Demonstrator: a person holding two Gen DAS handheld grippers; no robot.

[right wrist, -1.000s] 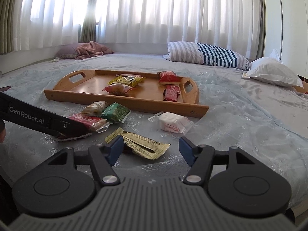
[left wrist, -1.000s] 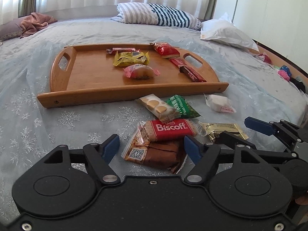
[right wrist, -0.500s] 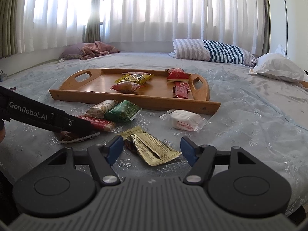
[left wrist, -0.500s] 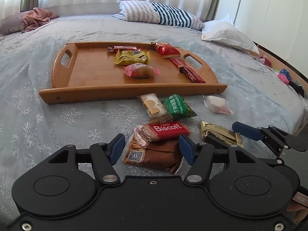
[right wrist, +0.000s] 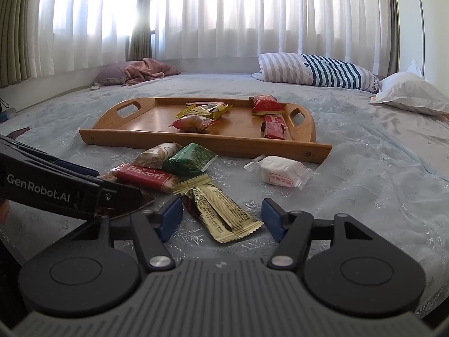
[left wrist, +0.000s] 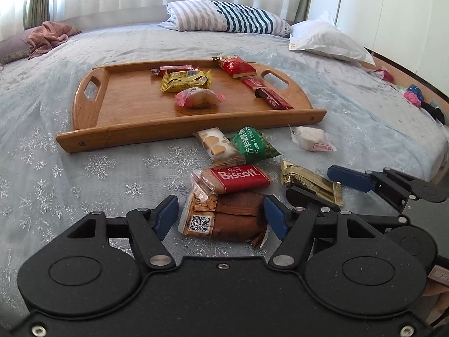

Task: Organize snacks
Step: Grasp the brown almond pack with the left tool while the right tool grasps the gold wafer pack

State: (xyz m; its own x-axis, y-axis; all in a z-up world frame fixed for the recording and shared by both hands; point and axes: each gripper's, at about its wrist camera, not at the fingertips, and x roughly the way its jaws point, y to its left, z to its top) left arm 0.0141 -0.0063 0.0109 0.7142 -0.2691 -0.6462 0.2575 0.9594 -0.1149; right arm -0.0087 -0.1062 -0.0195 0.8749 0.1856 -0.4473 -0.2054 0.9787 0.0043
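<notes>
A wooden tray [left wrist: 134, 125] [right wrist: 224, 146] lies on the bed and holds several wrapped snacks. Loose snacks lie in front of it: a brown cracker pack [left wrist: 224, 219], a red Biscoff pack [left wrist: 238, 178] [right wrist: 146, 178], a green peas pack [left wrist: 252, 146] [right wrist: 189, 158], a beige biscuit pack [left wrist: 217, 146], a gold wrapper [left wrist: 308, 181] [right wrist: 221, 213] and a white pack [left wrist: 313, 139] [right wrist: 277, 171]. My left gripper [left wrist: 221, 216] is open with its fingers either side of the brown pack. My right gripper [right wrist: 220, 217] is open around the gold wrapper.
A striped pillow [left wrist: 224, 19] and a white pillow [left wrist: 328, 42] lie at the far side of the bed. A pink cloth [left wrist: 47, 36] lies far left. The bed's right edge [left wrist: 437, 151] drops off close by, with small items beyond.
Both grippers have moved forward and down. The left fingers now flank the brown pack, and the right fingers flank the gold wrapper. Both stay open.
</notes>
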